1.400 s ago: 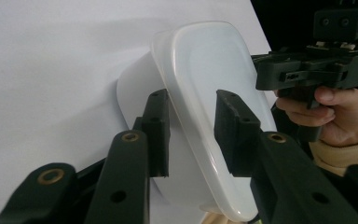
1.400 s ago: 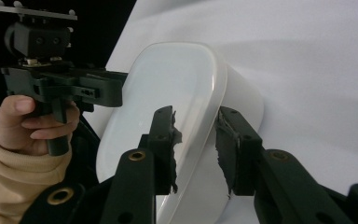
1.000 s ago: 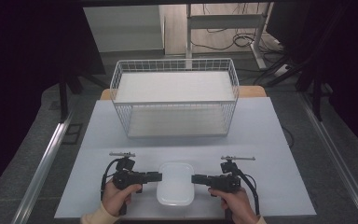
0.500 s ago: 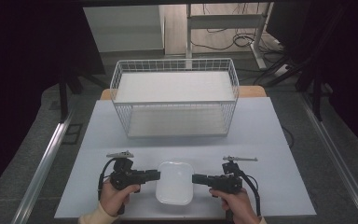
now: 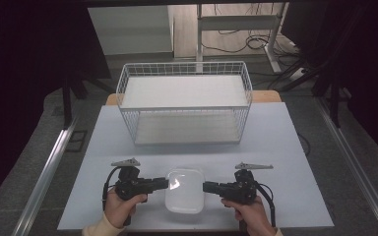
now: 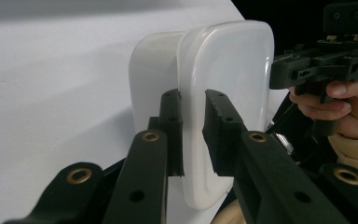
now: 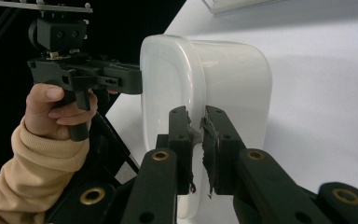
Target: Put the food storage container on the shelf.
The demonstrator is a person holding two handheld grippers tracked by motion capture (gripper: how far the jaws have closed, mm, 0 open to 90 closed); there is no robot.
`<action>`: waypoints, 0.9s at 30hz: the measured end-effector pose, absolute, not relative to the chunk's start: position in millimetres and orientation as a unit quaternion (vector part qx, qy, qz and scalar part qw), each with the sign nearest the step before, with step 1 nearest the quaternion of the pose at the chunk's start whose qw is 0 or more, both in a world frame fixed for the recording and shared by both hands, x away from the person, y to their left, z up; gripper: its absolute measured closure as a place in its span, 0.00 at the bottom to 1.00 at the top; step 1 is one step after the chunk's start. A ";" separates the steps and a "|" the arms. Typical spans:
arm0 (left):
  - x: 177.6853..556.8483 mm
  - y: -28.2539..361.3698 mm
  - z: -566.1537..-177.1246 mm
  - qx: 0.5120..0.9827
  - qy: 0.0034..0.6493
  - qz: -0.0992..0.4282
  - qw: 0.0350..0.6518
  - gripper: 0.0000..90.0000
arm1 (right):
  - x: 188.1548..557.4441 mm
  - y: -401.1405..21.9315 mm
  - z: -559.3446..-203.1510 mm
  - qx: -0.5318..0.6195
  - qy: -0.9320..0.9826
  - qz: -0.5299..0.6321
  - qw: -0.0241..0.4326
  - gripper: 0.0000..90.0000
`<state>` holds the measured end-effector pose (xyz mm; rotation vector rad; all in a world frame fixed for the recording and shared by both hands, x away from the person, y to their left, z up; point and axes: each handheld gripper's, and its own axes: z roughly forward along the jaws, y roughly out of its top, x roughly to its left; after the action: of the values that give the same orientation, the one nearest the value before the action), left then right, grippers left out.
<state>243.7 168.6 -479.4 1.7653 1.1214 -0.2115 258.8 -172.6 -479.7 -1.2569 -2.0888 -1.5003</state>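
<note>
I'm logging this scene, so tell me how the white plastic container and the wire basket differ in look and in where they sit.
The white container has solid, smooth walls; the wire basket is an open white mesh. The container is much smaller than the basket. The container sits at the near edge of the table, clamped at its rim by the left gripper and the right gripper; the basket stands untouched at the far side. Both are white and roughly rectangular.

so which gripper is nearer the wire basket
Left, only slightly. The left gripper grips the white container's left rim; the right gripper grips its right rim, a touch lower in the high view, so farther from the wire basket.
</note>
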 end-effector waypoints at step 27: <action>265.2 169.4 -430.7 0.734 0.428 -0.017 0.527 0.87 | 284.9 -171.0 -432.4 -0.370 -0.742 -0.554 0.081 0.91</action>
<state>265.2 169.4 -430.7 1.7547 1.0227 -0.0401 284.9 -171.0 -432.4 -1.1051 -2.2176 -1.6554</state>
